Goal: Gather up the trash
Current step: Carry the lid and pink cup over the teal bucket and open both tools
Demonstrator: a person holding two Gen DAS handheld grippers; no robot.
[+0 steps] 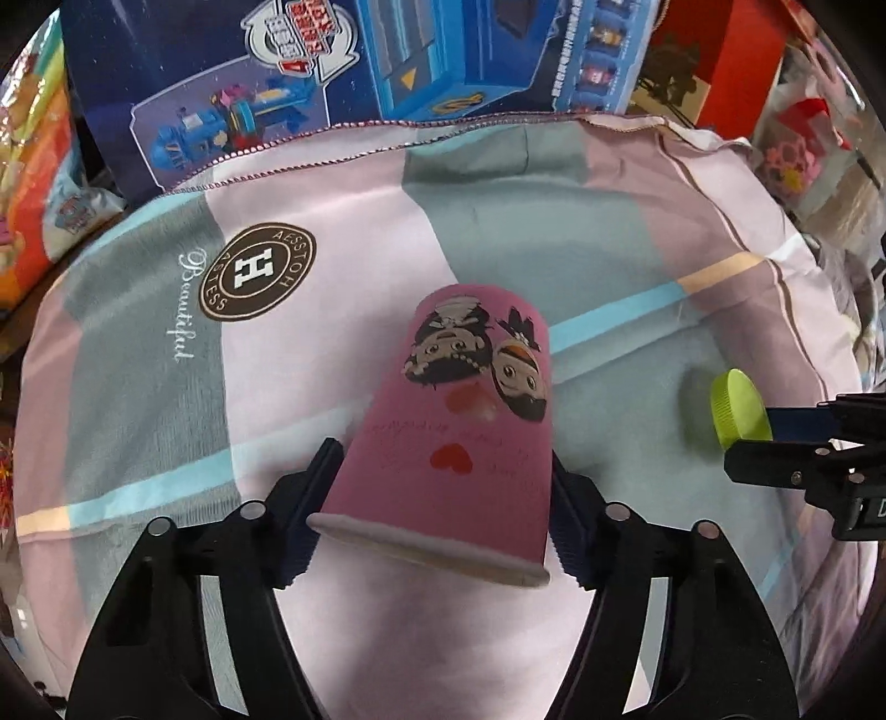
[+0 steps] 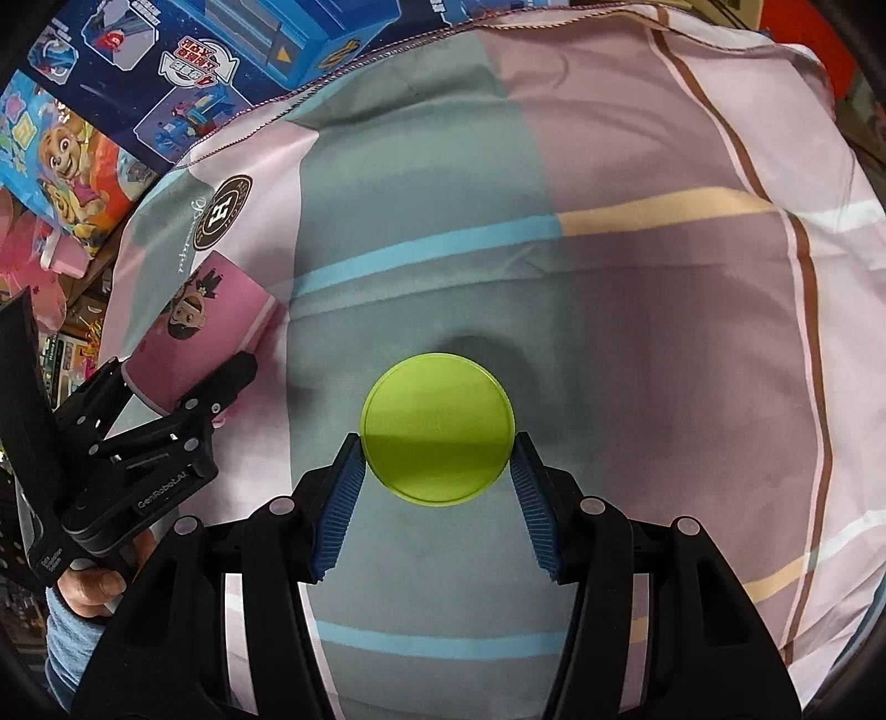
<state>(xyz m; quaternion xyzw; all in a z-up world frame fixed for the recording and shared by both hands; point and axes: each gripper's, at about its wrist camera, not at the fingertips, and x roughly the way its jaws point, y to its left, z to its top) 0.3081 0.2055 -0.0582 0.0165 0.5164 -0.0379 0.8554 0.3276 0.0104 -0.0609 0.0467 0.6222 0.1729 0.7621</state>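
Note:
A pink paper cup (image 1: 459,432) with cartoon faces is held sideways above the cloth, bottom pointing away. My left gripper (image 1: 443,487) is shut on it near its rim; it also shows in the right wrist view (image 2: 205,327), held by the left gripper (image 2: 183,387). A lime-green round lid (image 2: 437,429) is clamped between the blue pads of my right gripper (image 2: 437,443), lifted over the cloth with its shadow behind. The lid (image 1: 739,410) and the right gripper (image 1: 775,437) show at the right of the left wrist view.
A patchwork cloth (image 1: 554,232) in pink, grey-green and blue stripes covers the surface, with a brown round logo (image 1: 257,271). Blue toy boxes (image 1: 277,72) stand behind it. A cartoon-dog package (image 2: 66,160) and red boxes (image 1: 720,50) crowd the sides.

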